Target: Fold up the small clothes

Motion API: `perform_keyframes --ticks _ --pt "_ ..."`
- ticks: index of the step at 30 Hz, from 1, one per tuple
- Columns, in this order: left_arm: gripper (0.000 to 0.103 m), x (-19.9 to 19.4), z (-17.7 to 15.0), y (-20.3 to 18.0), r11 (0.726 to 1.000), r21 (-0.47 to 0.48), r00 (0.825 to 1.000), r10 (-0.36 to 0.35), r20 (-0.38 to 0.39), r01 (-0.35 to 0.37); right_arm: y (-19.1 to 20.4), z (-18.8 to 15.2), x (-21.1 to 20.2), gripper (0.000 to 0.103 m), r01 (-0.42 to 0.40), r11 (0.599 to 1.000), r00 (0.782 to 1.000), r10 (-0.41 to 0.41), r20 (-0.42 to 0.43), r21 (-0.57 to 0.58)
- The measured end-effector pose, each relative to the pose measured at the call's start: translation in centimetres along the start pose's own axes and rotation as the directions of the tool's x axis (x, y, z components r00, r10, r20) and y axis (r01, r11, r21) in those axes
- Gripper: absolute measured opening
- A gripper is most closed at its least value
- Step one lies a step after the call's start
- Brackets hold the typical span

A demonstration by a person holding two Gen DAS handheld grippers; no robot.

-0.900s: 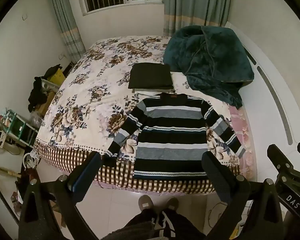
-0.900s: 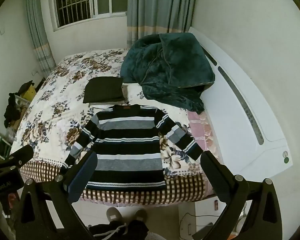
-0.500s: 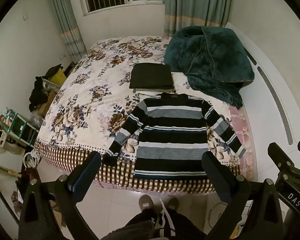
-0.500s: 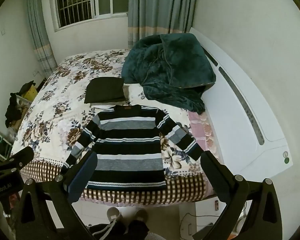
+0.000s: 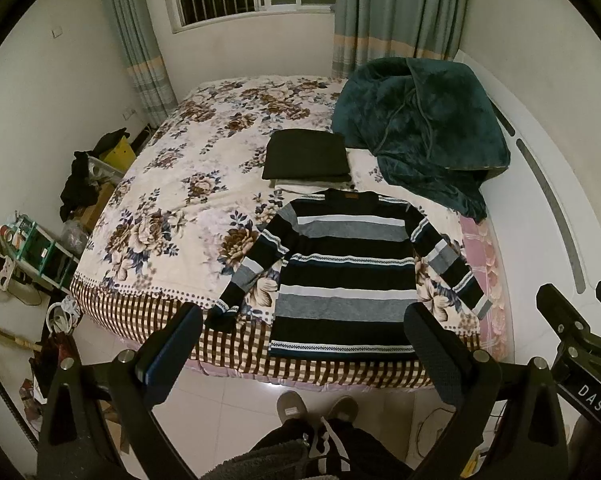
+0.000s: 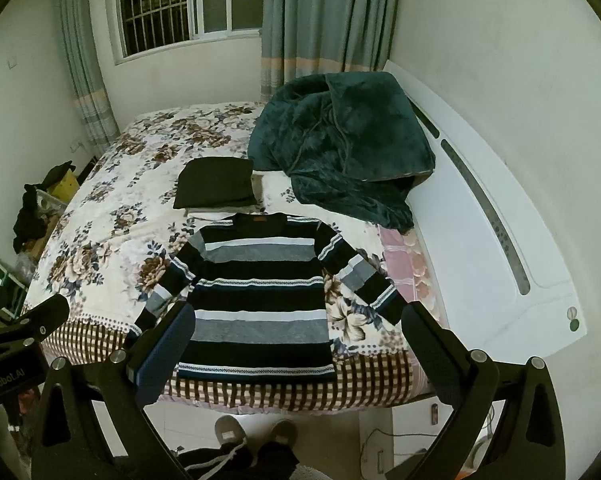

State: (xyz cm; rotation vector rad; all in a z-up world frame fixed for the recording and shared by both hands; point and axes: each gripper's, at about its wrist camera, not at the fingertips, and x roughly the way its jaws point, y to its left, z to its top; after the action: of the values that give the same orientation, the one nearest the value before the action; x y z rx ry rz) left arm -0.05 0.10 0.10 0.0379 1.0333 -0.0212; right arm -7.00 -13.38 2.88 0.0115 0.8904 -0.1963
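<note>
The left claw (image 5: 302,344) and the right claw (image 6: 298,344) both stand wide open with nothing between their fingers, held side by side above the floor at the near edge of the bed (image 5: 172,216).

The sweater (image 5: 342,276), striped black, grey and white, lies flat on the bed's near part, front up, collar away from the person and hem at the near edge. Its sleeves angle down and outward; the left cuff (image 5: 220,314) droops over the checked border, and the right cuff (image 6: 392,304) lies on the floral cover. No fold is made yet.

Against the frames of the last second almost nothing has changed: the sweater keeps the same shape and place, and both claws have only drifted slightly in view, the room shifting a little within each frame. That reads as a pause before the start, with the garment already spread and ready, so the first fold is likely the next thing, probably a sleeve brought across the body.

From each claw the sweater lies ahead and below, well apart, untouched. Just beyond the collar rests a folded dark cloth (image 5: 306,158), and right of that a heaped teal blanket (image 5: 416,132). The person's slippers (image 5: 318,406) stand on the tiles below.
</note>
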Motion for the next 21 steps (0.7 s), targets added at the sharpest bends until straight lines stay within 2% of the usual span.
perform_keyframes --ticks 13,21 --pt "0.103 -1.1 0.4 1.2 1.0 -0.002 1.0 -0.001 0.007 0.001 0.1 0.2 -0.5 0.103 -0.001 1.0 1.0 0.001 0.007 -0.001" --pt "0.103 -1.1 0.4 1.3 1.0 -0.002 1.0 -0.003 0.01 0.003 0.7 1.4 -1.4 0.103 -0.008 1.0 1.0 0.009 0.013 -0.01"
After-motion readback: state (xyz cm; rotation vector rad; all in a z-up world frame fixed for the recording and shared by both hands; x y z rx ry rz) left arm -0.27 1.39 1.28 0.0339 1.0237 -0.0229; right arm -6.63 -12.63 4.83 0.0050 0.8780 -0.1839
